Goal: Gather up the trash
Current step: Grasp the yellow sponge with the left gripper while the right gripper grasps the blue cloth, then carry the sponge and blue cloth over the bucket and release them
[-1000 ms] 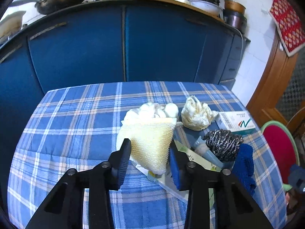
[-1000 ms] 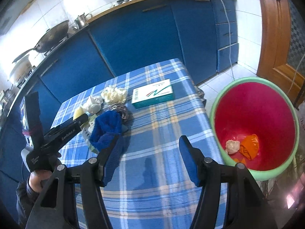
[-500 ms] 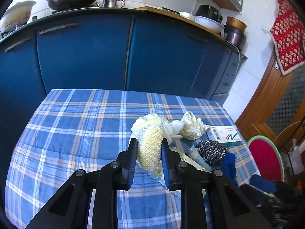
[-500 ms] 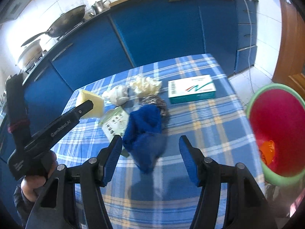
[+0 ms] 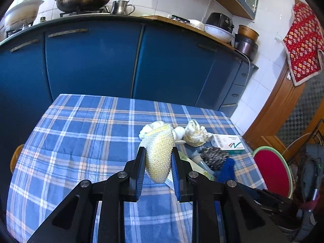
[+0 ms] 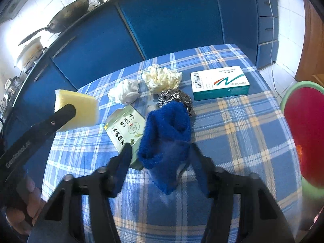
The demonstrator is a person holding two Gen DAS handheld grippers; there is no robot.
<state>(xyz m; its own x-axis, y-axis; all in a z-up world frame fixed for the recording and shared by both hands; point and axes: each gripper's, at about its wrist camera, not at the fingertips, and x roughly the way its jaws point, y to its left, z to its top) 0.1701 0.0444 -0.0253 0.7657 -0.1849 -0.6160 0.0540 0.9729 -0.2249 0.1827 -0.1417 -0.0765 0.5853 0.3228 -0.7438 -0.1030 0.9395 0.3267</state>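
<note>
Only rightward: blue cloth point(image 6: 165, 139) between spread claw point(image 6: 160, 154) tips.

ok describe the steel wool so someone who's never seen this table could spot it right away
On the blue plaid tablecloth, look at the cluster of items in the middle. The steel wool scrubber sits just beyond the blue knit cloth and below the crumpled cream plastic bag. It is the only shiny, grey, wiry ball there.
</note>
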